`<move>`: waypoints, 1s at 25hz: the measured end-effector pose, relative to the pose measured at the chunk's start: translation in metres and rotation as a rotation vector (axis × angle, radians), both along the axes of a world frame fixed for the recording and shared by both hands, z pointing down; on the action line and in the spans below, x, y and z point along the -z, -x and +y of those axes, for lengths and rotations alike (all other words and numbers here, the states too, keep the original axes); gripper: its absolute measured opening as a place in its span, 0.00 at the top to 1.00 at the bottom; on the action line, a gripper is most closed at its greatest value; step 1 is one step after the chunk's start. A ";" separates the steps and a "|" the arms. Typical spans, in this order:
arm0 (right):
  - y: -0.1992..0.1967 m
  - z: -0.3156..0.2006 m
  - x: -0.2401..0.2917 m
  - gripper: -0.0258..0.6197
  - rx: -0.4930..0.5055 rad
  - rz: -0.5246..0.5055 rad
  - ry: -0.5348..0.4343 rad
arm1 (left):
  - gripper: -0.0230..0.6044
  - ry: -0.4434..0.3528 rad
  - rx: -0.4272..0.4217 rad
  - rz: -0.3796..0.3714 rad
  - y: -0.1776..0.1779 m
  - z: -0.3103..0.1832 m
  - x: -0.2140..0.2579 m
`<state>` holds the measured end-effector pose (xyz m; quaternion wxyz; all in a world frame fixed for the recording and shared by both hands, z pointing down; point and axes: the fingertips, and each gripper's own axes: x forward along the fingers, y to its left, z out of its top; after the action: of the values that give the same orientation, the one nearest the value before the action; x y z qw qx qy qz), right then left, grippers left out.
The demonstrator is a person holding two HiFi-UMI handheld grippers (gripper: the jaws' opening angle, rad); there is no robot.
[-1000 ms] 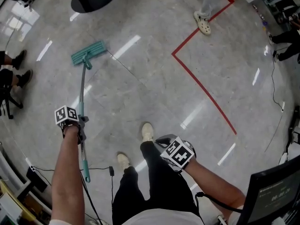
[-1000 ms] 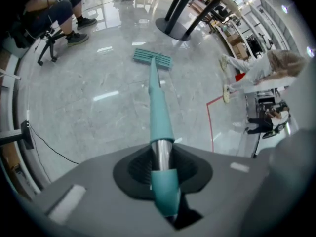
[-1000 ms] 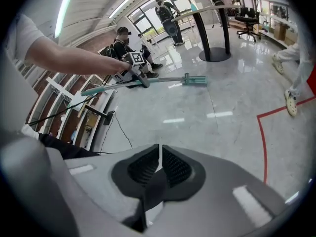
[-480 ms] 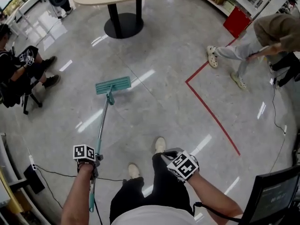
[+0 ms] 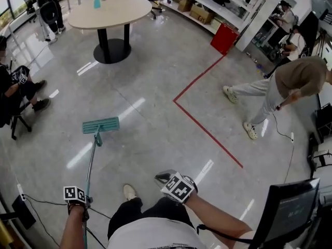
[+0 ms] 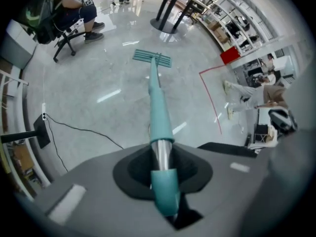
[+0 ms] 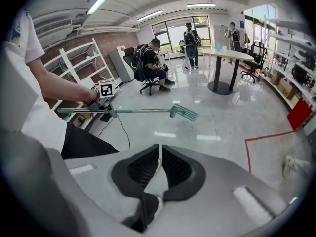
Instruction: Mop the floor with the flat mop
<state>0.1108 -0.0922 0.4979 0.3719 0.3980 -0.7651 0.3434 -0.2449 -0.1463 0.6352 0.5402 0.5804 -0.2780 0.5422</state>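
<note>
The flat mop lies with its teal head (image 5: 100, 124) flat on the grey floor, ahead and to the left of my feet. Its silver pole (image 5: 91, 160) runs back to my left gripper (image 5: 78, 198), which is shut on it. In the left gripper view the jaws (image 6: 160, 154) clamp the bare metal between two teal sleeves, and the pole (image 6: 159, 117) leads out to the mop head (image 6: 151, 58). My right gripper (image 5: 168, 179) hovers by my right leg, shut and empty (image 7: 159, 164). It looks sideways at the mop head (image 7: 184, 112) and the left gripper (image 7: 106, 95).
A round table (image 5: 110, 10) stands far ahead. A person sits on a chair (image 5: 15, 87) at the left and another person (image 5: 280, 87) bends over at the right. Red tape (image 5: 205, 128) crosses the floor, a black cable (image 5: 31, 198) trails at the left, and a monitor (image 5: 285, 211) is at the lower right.
The head view has tilted up, bringing in the table and the bending person. The mop head now sits nearer my feet. My left gripper keeps its grip on the pole.
</note>
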 end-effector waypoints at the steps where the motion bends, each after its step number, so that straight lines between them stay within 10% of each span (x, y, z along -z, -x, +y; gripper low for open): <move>1: -0.002 0.009 0.005 0.92 -0.003 0.004 -0.009 | 0.83 -0.004 -0.006 -0.007 0.002 0.015 0.003; 13: -0.023 0.161 0.021 0.89 0.020 -0.023 -0.071 | 0.83 -0.034 0.100 0.004 -0.012 0.198 0.032; 25: -0.004 0.250 0.029 0.89 0.007 -0.024 -0.091 | 0.83 0.012 0.089 -0.038 0.055 0.307 0.056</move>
<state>0.1152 0.1574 0.4685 0.3453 0.4077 -0.7856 0.3119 -0.3003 0.1603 0.5792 0.5616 0.5540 -0.3104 0.5303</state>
